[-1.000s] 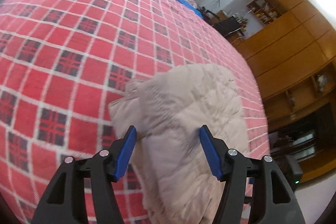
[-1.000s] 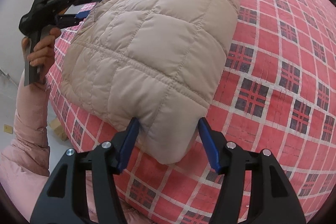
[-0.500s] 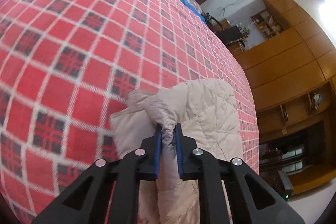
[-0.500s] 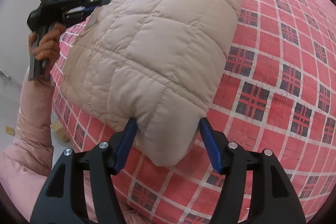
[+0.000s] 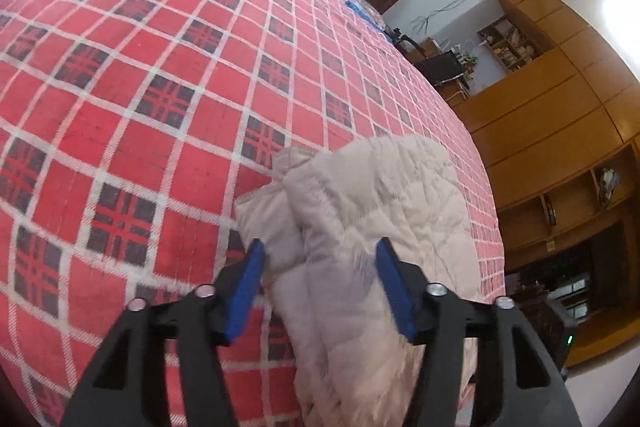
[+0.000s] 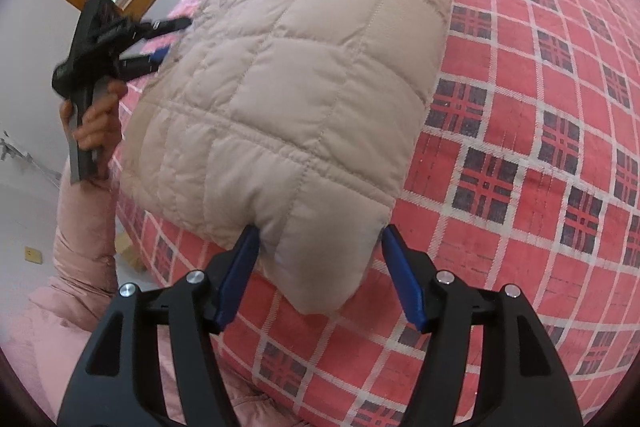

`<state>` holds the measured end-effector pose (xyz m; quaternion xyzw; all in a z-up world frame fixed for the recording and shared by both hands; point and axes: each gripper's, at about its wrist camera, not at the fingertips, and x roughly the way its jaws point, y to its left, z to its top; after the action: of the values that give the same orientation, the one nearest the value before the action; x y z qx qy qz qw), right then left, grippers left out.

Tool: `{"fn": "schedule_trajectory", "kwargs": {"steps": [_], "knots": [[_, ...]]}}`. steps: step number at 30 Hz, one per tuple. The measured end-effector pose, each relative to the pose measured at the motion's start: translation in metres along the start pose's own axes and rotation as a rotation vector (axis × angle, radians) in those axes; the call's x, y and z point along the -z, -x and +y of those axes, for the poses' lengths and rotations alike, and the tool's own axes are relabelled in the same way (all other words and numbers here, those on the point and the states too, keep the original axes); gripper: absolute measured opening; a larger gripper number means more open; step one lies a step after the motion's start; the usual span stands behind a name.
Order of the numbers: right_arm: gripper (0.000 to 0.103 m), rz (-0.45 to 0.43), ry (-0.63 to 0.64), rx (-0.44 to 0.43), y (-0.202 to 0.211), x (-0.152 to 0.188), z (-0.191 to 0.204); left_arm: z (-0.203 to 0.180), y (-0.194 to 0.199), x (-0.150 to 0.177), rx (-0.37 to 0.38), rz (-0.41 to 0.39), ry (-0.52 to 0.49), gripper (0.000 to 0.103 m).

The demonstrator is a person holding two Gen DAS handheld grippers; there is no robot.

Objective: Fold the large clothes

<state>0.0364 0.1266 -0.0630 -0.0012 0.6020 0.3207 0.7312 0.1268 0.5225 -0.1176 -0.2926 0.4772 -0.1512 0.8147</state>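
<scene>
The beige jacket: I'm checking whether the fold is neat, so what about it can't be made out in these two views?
- Left wrist view: the beige jacket is blurred near the left gripper; its near end is cut off by the frame's bottom edge.
- Right wrist view: the folded-under layers, sleeves included, are hidden by the jacket's top panel.
- Neither view shows a zipper or collar clearly.

I see a beige quilted jacket [image 6: 304, 79]; the bed cover [image 6: 540, 147] is red with white lines and dark squares; my sleeve [image 6: 80, 251] is pink.
</scene>
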Motion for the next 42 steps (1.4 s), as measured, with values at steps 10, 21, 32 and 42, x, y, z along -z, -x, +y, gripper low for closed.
{"fn": "schedule_trajectory", "kwargs": {"steps": [10,21,32,42], "knots": [[0.081,-0.115,-0.052,0.061,0.025,-0.024,-0.018,0.003,0.026,0.04,0.002,-0.016,0.002,0.086],[0.086,-0.115,-0.09,0.026,0.005,-0.051,-0.024,-0.017,-0.004,0.036,-0.043,0.047,-0.069,0.089],[0.091,-0.099,-0.12,-0.061,-0.009,-0.07,-0.04,-0.012,-0.03,0.043,0.051,0.088,-0.058,0.094],[0.095,-0.031,-0.208,-0.252,-0.038,-0.079,-0.065,-0.002,-0.058,0.049,0.243,0.161,0.051,0.099]]}}
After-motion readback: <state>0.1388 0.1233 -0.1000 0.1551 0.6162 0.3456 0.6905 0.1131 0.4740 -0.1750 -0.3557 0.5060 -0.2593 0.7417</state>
